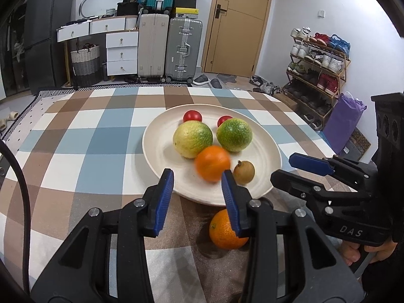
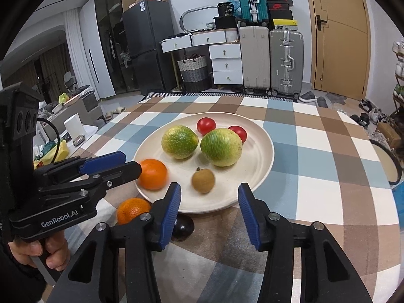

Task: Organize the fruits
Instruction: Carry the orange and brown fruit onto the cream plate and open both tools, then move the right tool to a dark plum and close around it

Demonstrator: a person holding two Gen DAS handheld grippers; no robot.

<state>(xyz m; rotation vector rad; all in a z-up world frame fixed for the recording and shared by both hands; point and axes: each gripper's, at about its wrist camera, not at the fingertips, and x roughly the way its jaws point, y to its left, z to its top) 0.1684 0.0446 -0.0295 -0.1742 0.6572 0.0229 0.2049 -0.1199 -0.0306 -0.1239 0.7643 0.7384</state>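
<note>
Two claws hover at the near rim of a fruit plate [image 2: 262,166] on the checked desk [image 2: 328,176].
Left claw [image 1: 197,186] is spread, with a blurred orange [image 1: 212,162] on the plate just beyond its tips; another orange [image 1: 224,234] and a dark fruit [image 2: 183,226] lie off-plate; right claw [image 2: 209,199] is spread, holding nothing, near a small brown fruit [image 2: 203,179].

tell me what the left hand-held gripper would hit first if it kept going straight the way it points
Most likely the orange at the near edge of the plate: it sits on the line between the open jaws of the left hand-held gripper. It looks blurred and depth is unclear, so this is a best guess.
</note>
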